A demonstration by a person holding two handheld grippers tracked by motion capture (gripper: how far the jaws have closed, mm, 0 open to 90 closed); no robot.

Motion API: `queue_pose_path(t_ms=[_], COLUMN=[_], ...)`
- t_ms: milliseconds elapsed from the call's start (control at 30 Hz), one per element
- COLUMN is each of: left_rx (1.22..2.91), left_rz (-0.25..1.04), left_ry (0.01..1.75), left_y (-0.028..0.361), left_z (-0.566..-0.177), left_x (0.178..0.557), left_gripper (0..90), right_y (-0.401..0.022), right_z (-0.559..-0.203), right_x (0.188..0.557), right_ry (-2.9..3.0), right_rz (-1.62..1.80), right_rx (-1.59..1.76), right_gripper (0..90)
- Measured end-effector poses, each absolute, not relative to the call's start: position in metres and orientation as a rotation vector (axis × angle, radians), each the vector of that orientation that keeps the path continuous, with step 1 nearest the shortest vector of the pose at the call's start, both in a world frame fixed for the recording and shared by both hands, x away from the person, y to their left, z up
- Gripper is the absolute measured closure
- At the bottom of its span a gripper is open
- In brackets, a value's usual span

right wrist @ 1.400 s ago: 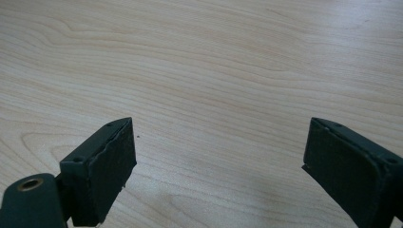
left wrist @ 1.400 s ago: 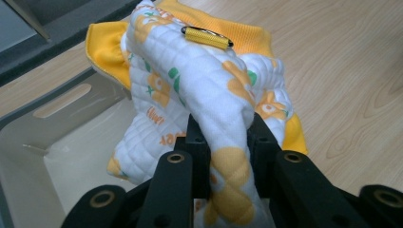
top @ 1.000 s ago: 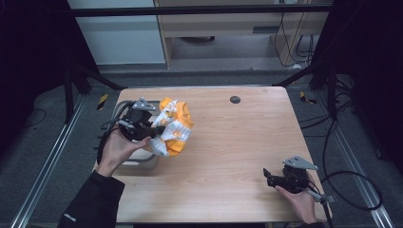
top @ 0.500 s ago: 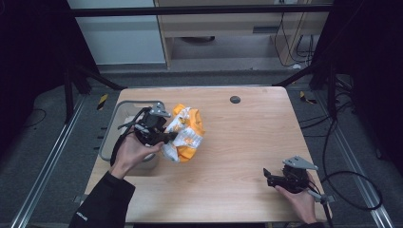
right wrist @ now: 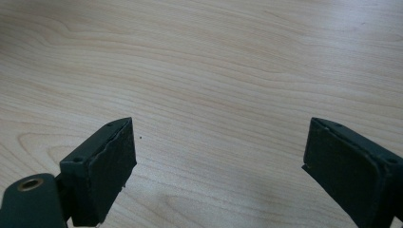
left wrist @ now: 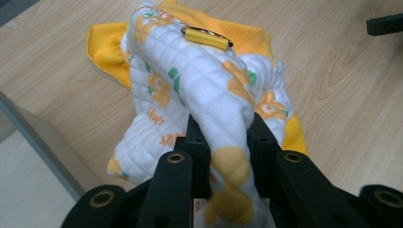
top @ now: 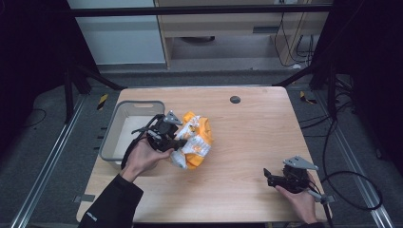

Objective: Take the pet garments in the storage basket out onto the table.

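From the high view, the left tongs (top: 167, 134) sit just beside the grey bin (top: 110, 136) at the left of the wooden counter (top: 247, 142), clamped on a bunched quilted cloth (top: 196, 140) — white with orange and green prints, yellow on its other side. The cloth lies out on the counter to the right of the bin, not in it. The bin shows a pale bare floor; what lies under the hand and tongs is hidden. The right tongs (top: 275, 178) rest low near the counter's front right corner, well apart from the cloth. A small dark round spot (top: 235, 99) sits near the far edge.

In the left gripper view, the jaws of the left tongs (left wrist: 223, 137) are closed on a thick ridge of the quilted cloth (left wrist: 199, 85), which humps up and away from them. A small yellow ribbed cylinder (left wrist: 206, 38) rests on top of the fold, a thin ring through it. The bin's grey rim (left wrist: 43, 137) runs across the lower left.

In the right gripper view, the right tongs (right wrist: 216, 152) stand wide apart over bare counter wood (right wrist: 214, 61), with nothing between the jaws.

Risks, as I judge them: the grip takes only one ridge, so a lift could let the bundle unfold and drag — loose folds might catch on the bin's rim. The yellow cylinder could swing or snag if the cloth is tipped.
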State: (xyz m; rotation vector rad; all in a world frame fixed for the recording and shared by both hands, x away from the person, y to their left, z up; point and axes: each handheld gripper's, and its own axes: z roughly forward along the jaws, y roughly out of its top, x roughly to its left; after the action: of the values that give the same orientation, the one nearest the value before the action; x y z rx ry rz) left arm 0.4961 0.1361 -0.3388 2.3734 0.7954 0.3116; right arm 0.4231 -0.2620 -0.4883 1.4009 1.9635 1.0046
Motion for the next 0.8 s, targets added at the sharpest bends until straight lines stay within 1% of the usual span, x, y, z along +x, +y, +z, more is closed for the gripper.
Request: queue_pose_path(t_ms=[800], left_rx=[2.420], left_rz=[0.223], left_ry=[0.720], left_y=[0.105], left_z=[-0.374], left_x=[0.494], left_gripper=[75.2], right_y=[-0.262], right_z=[-0.489], right_x=[0.423], right_ry=[1.967], right_rz=[0.996], right_rx=[1.394], right_gripper=[10.1])
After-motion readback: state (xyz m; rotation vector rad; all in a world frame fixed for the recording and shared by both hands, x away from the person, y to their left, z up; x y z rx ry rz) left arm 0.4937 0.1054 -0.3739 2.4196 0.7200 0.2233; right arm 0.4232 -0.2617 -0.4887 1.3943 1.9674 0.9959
